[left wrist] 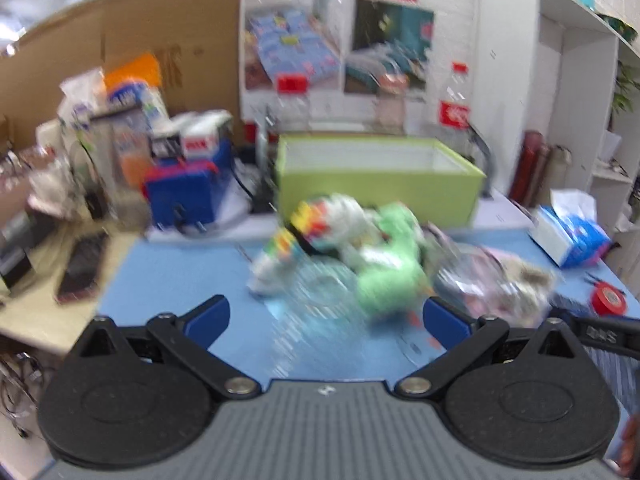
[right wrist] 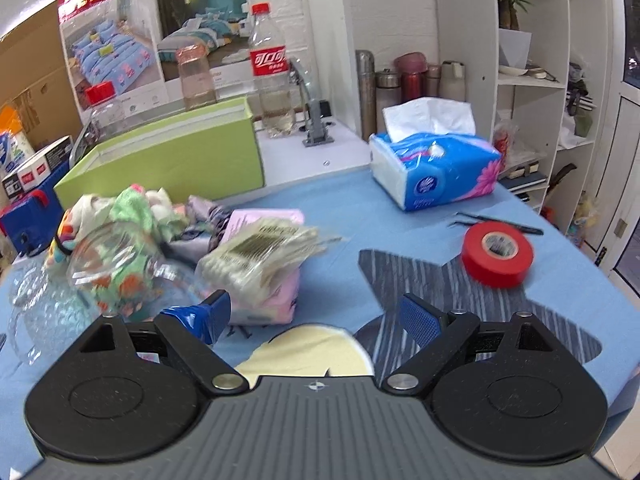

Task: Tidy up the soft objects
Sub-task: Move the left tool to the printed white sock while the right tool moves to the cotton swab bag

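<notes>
Surface (right wrist: pixel 360 208): blue mat, crowded at the far edge.

Green box (right wrist: pixel 168 160): open-topped, appears empty, the likely destination. All places below are given from it.

Pile of soft objects (right wrist: pixel 136 216): just in front of the box, touching or nearly touching its front wall. Colourful socks or small cloths, mint green and multicolour on white. Clear plastic wrap (right wrist: pixel 92 264) lies on the near side of the pile. Left wrist view is motion-blurred; items cannot be separated there.

Tissue pack (right wrist: pixel 436 172): right of the box, near.

Packet of cotton swabs (right wrist: pixel 260 256): in front of the box, on the pile's right edge, atop something pink.

Red tape roll (right wrist: pixel 498 254): well right of the box, toward the near edge.

Left hand-held gripper (left wrist: pixel 326 316): jaws spread wide, holding nothing, aimed at the pile.
Right hand-held gripper (right wrist: pixel 316 316): jaws apart, empty, near the swab packet.

Step, as judged: approach, 0 items boxed. Next move calls for picking 1 soft item clear of the plastic, pinching low, then lifting over the box's front wall.
</notes>
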Action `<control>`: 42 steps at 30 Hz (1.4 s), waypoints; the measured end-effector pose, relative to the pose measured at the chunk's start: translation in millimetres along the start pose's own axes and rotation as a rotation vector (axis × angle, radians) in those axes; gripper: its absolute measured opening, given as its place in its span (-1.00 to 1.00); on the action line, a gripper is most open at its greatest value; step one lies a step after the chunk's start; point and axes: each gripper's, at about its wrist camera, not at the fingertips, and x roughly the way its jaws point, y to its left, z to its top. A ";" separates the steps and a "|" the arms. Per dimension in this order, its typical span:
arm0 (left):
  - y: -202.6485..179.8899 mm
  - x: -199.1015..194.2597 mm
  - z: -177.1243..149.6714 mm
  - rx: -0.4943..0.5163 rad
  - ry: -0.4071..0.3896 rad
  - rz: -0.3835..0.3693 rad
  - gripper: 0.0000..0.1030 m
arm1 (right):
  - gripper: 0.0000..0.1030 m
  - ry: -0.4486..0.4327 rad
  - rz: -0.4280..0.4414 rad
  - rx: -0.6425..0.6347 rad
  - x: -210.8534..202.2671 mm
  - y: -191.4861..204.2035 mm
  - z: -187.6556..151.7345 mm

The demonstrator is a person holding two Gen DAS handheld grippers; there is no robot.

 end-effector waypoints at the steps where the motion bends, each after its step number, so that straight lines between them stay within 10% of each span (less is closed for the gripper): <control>1: 6.8 2.5 12.3 0.011 -0.016 0.017 0.99 | 0.52 -0.004 -0.003 0.010 1.5 -2.7 5.3; 9: 8.0 119.8 101.4 0.156 0.135 -0.058 0.99 | 0.52 0.011 -0.002 0.078 27.9 -16.8 26.9; 13: 2.3 189.3 109.6 0.090 0.314 -0.152 0.99 | 0.52 0.039 -0.011 0.096 39.3 -21.7 28.1; 17: 12.0 219.6 96.7 0.096 0.399 -0.087 0.99 | 0.52 0.052 -0.013 0.091 45.3 -24.5 28.8; 26: 119.6 182.0 56.7 -0.071 0.399 0.092 0.99 | 0.52 0.054 0.077 0.101 58.2 -12.0 35.1; 34: 142.0 113.7 52.0 -0.164 0.269 0.156 0.99 | 0.52 0.143 0.139 0.061 79.8 -11.1 37.6; 42: 153.8 90.2 53.1 -0.227 0.181 0.257 0.99 | 0.52 0.071 -0.157 0.021 33.0 -54.7 27.4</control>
